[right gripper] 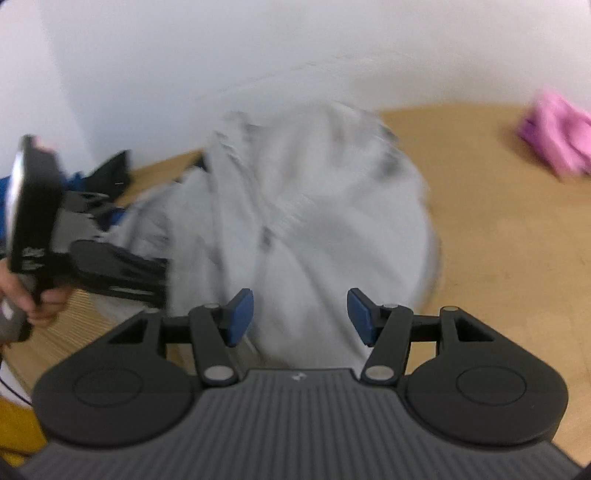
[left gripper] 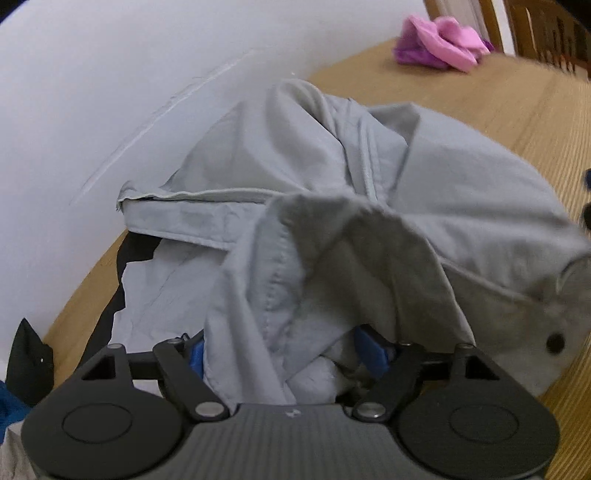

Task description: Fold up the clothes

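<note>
Grey garment [left gripper: 332, 177] sits bunched on the wooden table [left gripper: 517, 122], heaped against the white wall [left gripper: 110, 92] on its far side; a hemmed edge [left gripper: 192, 197] runs flat along the left of the pile, and a dark button [left gripper: 554, 342] shows on the flap at the near right; a paler grey layer [left gripper: 155, 295] lies underneath at the left, with dark cloth [left gripper: 122, 258] peeking out below it.

Left gripper [left gripper: 284, 354] is buried in the fabric — a fold drapes over and between its blue pads [left gripper: 369, 350], fingers drawn in on the cloth, so it's gripping the grey garment near the table's front edge.

Right gripper [right gripper: 300, 317] hangs just short of the pile's near side; pads [right gripper: 240, 315] spread wide, nothing between them, only blurred grey cloth [right gripper: 314, 221] behind; the view is motion-smeared, so fine detail is lost.

In the right wrist view the other gripper [right gripper: 110, 273] and the hand [right gripper: 33, 299] holding it sit at the left, touching the garment's left flank.

Open room: bare tabletop [right gripper: 498, 258] to the right of the pile, running to a pink cloth [left gripper: 443, 42] lying well apart at the far right corner; a wooden chair [left gripper: 546, 29] stands behind that. Left side is tight — black item [left gripper: 27, 354] and blue fabric [left gripper: 9, 406] crowd the near left edge.
</note>
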The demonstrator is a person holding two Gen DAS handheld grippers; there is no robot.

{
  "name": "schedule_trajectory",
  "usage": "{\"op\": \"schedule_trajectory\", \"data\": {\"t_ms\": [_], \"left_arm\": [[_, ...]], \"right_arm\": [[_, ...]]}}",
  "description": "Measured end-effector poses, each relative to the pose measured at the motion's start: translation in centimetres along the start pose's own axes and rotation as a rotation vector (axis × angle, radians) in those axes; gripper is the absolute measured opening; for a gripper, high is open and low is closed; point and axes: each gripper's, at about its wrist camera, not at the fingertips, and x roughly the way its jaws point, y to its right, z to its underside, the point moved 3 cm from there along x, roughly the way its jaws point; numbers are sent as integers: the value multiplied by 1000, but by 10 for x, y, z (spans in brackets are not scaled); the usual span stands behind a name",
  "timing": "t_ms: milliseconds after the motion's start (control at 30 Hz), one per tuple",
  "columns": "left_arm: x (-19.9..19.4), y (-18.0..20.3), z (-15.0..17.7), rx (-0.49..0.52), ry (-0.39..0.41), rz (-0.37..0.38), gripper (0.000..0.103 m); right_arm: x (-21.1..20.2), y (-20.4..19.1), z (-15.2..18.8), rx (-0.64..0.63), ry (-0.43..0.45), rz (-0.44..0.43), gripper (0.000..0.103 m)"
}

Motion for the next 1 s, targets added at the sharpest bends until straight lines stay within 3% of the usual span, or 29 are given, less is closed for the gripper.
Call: {"op": "schedule_trajectory", "data": {"t_ms": [67,133,167,233,433,567,667,800,900,1000], "left_arm": [[3,-1,-3,-12,15,-13,65],[-2,-11,-10,-75,37,-18,23],[-4,-20,-13,-122,45,-3,16],[-15,-42,-20,-234,76,13,13],[-67,-118,-33,-488,222,-111,12],[-92,-161,-40,-607,281,-150,13],[-94,-172,-45,-620,278,-194,13],[-92,-180,-54,-657,267,-171,13],[-93,-180,-67,-661,284,-174,13],[-100,-180,-74,-676,309,-178,13]], "right_arm": [[-8,11,14,49,-9,49,59],[-13,18,25,91,-15,88,59],[-14,19,29,103,-14,104,59],[-17,17,37,105,-7,128,59],[-14,8,61,68,-16,162,59],[-4,-13,67,-15,-20,116,59],[-3,-23,66,13,-6,49,60],[-16,-20,70,48,17,14,60],[-25,-11,79,9,-12,8,64],[-9,-19,102,-83,-33,40,64]]}}
